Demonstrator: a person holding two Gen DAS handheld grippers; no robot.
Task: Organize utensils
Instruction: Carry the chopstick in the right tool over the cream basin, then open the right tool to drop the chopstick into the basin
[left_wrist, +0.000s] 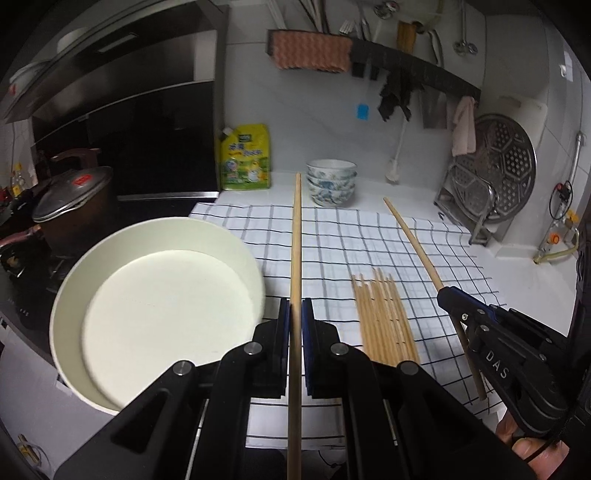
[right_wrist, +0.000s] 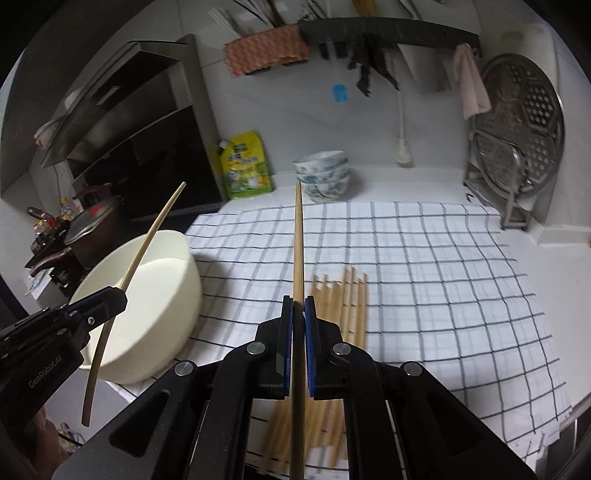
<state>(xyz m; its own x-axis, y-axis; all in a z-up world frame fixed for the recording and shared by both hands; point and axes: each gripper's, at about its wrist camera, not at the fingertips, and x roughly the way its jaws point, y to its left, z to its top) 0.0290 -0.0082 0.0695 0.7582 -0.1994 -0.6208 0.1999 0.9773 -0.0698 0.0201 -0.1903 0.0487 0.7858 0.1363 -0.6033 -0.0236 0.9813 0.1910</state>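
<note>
Two held chopsticks, one loose chopstick bundle, one white basin, three stacked bowls, one yellow pouch.

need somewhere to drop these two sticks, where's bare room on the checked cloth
Free: the cloth right of the chopstick pile, out toward the steamer rack; also the strip between the pile and the stacked bowls. Crowded: the left edge, by the cream tub.
</note>
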